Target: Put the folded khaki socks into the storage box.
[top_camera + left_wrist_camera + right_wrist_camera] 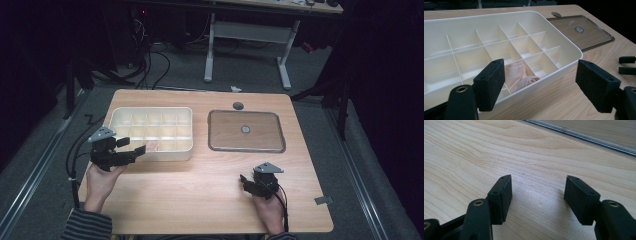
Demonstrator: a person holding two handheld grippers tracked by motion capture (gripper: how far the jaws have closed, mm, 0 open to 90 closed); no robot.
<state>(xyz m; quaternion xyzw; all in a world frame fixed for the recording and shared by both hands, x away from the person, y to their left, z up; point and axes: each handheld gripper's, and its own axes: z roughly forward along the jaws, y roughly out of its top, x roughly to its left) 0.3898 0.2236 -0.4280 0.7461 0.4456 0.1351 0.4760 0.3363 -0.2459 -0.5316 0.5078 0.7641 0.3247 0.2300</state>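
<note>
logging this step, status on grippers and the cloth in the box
Left hand-held gripper open at the box edge. Right hand-held gripper open over bare table. Pink cloth lies in a near compartment. Nothing in the way.

Your wooden desk (200,185) carries a cream compartment tray (151,114) at the left rear, a clear lid (246,145) lying flat well apart to its right, and a small dark disc (238,105) just behind that lid.

Pink cloth (520,76) partly behind divider

Tongs (540,82) wide apart, pink cloth (520,76) in near compartment of divider box (564,45)
</note>
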